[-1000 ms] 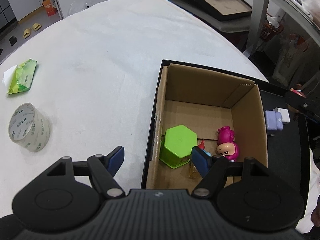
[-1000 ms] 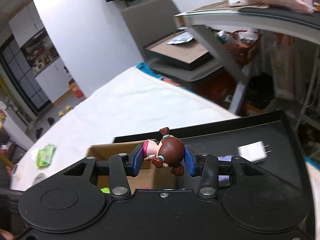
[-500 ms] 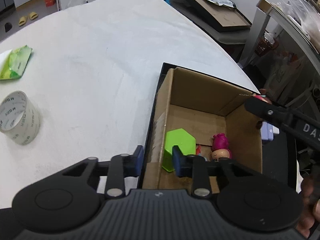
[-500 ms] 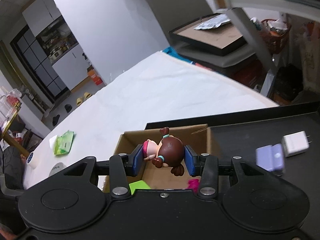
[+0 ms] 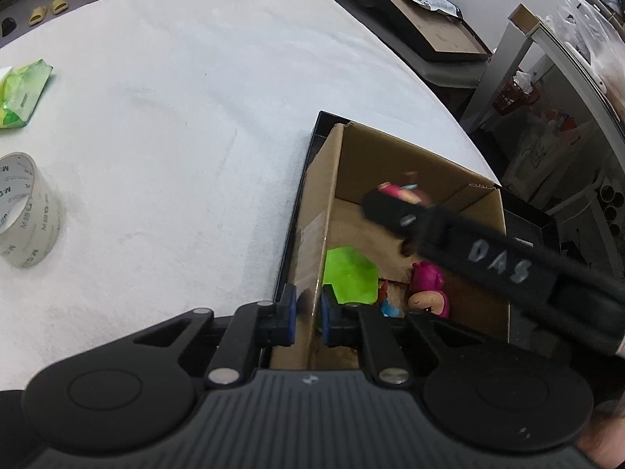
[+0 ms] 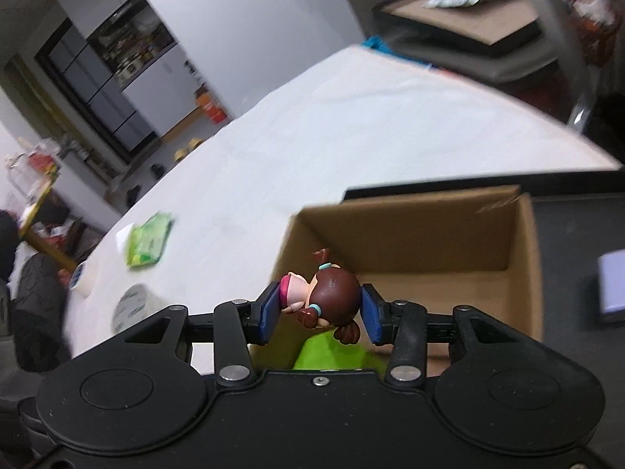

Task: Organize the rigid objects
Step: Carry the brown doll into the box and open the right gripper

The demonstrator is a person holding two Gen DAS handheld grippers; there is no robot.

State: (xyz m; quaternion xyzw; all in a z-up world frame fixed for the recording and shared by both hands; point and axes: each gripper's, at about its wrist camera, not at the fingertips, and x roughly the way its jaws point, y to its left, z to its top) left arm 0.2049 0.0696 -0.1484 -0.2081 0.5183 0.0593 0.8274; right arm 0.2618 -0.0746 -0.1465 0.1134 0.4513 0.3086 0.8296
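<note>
An open cardboard box [image 5: 410,164] [image 6: 410,230] stands in a black tray [image 5: 539,221] on the white table. My left gripper [image 5: 306,312] is shut on the box's near left wall. Inside lie a green hexagonal block [image 5: 349,271] [image 6: 332,353], a pink-haired figurine [image 5: 427,287] and a small red and blue piece [image 5: 384,301]. My right gripper [image 6: 318,312] is shut on a brown-haired doll figurine [image 6: 328,293] and hangs over the box's near left part. From the left wrist view the right gripper's arm [image 5: 488,258] crosses above the box, with the doll [image 5: 404,191] blurred at its tip.
A roll of clear tape [image 5: 23,211] [image 6: 129,306] and a green wipes packet [image 5: 19,93] [image 6: 150,240] lie on the table left of the box. A lilac block [image 6: 613,287] sits in the tray right of the box. Shelving and a flat box stand beyond the table's far edge.
My left gripper has closed on the box's left wall. My right gripper has carried the doll leftward from above the tray to over the box.
</note>
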